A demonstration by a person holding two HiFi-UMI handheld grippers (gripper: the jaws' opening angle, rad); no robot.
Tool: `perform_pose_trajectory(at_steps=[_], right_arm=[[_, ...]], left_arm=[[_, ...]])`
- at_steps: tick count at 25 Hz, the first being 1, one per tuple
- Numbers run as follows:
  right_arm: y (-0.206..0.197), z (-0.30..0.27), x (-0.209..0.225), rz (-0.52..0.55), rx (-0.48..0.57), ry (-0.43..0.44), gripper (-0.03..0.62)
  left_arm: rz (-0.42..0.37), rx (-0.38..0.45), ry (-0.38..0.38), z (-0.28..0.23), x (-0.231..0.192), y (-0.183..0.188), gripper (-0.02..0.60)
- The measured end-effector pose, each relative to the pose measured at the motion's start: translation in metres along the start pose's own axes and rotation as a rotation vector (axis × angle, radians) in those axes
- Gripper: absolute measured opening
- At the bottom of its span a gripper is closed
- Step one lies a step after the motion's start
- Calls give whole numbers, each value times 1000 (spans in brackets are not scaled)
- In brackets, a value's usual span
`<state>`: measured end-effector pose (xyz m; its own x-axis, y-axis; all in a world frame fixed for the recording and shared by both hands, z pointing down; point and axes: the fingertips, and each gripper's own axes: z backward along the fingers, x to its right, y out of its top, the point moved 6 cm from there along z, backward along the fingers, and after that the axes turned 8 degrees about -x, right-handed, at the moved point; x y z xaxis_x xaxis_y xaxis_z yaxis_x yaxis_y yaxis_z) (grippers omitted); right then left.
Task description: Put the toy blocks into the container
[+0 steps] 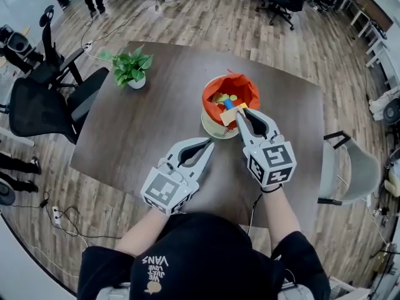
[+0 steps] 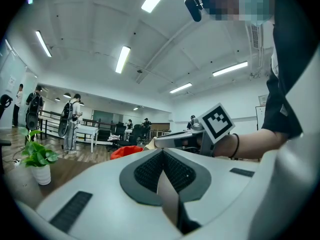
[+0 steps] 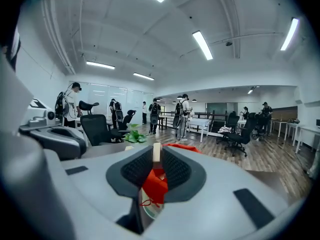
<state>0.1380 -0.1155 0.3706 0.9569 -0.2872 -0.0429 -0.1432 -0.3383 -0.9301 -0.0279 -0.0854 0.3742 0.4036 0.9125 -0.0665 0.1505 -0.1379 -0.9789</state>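
An orange-lined round container (image 1: 230,90) stands on the dark table (image 1: 156,130), holding several coloured toy blocks (image 1: 224,97). My right gripper (image 1: 238,114) reaches over the container's near rim, shut on a pale wooden block (image 1: 226,116). In the right gripper view that block (image 3: 157,151) is pinched between the dark pads, with the container's orange lining (image 3: 155,181) just below. My left gripper (image 1: 209,144) rests lower left of the container, apart from it. Its jaws (image 2: 162,156) are shut with nothing between them. From there I see the right gripper (image 2: 200,139) and the container (image 2: 125,151).
A small potted plant (image 1: 131,69) stands at the table's far left corner. Black office chairs (image 1: 47,102) sit to the left and a grey chair (image 1: 353,167) to the right. People stand far off in the room (image 3: 182,111).
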Motion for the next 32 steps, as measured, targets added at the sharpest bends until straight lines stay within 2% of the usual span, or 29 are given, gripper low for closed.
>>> perform_pose_trajectory(at_steps=[10, 19, 32], right_arm=[[-16, -49, 38, -29, -106, -42, 69], [-38, -71, 47, -48, -184, -49, 69], [-50, -73, 48, -50, -222, -70, 74]], left_arm=[[4, -20, 15, -1, 2, -3, 11], [-2, -30, 21, -4, 1, -3, 11], [-4, -33, 20, -1, 0, -3, 11]])
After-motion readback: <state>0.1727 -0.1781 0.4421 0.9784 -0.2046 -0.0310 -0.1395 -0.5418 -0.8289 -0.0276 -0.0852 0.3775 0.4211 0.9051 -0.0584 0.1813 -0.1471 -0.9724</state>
